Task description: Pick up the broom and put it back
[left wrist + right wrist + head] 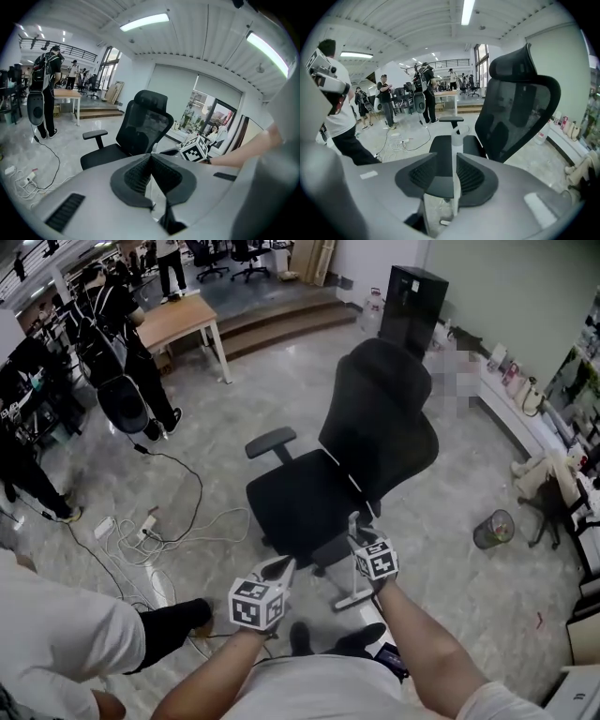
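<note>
Your right tool (356,542) has its jaws slightly apart around the handle of the white broom (456,140). The broom stands upright on the floor (450,549), at the near right of the office chair (375,437). Your left tool (279,568) is closed and empty.

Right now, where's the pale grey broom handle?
Head view, lower centre-right: the pale grey broom handle stands between the right claw's open jaws, by the black office chair.

No text, label, brand or number is legible anywhere here.
</note>
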Motion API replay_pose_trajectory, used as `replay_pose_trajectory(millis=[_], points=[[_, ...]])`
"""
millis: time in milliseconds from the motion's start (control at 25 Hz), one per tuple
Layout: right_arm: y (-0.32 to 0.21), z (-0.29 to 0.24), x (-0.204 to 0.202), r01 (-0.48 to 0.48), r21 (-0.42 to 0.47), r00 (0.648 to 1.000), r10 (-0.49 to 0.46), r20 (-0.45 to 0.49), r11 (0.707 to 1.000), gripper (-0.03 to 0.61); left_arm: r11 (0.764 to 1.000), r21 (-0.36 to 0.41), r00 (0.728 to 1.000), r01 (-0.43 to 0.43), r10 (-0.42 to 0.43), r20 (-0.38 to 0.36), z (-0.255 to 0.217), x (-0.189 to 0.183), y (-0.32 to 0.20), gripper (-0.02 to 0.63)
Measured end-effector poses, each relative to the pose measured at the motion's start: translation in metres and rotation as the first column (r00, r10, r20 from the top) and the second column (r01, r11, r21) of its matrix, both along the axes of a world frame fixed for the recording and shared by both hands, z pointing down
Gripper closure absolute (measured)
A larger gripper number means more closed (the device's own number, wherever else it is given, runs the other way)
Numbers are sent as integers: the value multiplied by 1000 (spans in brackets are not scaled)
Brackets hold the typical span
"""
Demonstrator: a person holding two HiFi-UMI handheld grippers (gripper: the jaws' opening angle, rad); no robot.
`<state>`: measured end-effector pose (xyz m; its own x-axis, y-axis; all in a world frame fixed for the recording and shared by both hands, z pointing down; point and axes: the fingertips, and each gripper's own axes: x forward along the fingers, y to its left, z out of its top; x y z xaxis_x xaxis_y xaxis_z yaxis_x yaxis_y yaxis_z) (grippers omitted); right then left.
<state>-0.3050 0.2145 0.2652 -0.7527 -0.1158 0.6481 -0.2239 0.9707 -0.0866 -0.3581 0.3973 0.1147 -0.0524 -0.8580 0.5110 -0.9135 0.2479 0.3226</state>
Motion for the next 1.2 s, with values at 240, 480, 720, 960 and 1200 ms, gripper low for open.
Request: replay_pose_trajectory(millis=[240, 480, 720, 960, 1200], points=[[18, -86, 1, -20, 10, 991, 18, 131, 1000, 489, 998, 49, 999, -41, 40, 17, -24, 6, -31, 606], [40, -212, 17, -16, 22, 951, 8, 310, 1000, 575, 982, 150, 993, -115, 108, 56, -79, 15, -78, 606], [41, -298, 37, -29, 16, 909, 20, 415, 999, 577, 948, 255, 980, -191, 169, 107, -144, 40, -114, 606], [36, -330, 49, -73, 42, 889, 45, 457, 996, 577, 912, 301, 960, -280, 260, 106, -164, 62, -127, 606], [40, -336, 47, -116, 43, 886, 84, 456, 992, 577, 887, 326, 945, -328, 305, 119, -176, 59, -126, 606]])
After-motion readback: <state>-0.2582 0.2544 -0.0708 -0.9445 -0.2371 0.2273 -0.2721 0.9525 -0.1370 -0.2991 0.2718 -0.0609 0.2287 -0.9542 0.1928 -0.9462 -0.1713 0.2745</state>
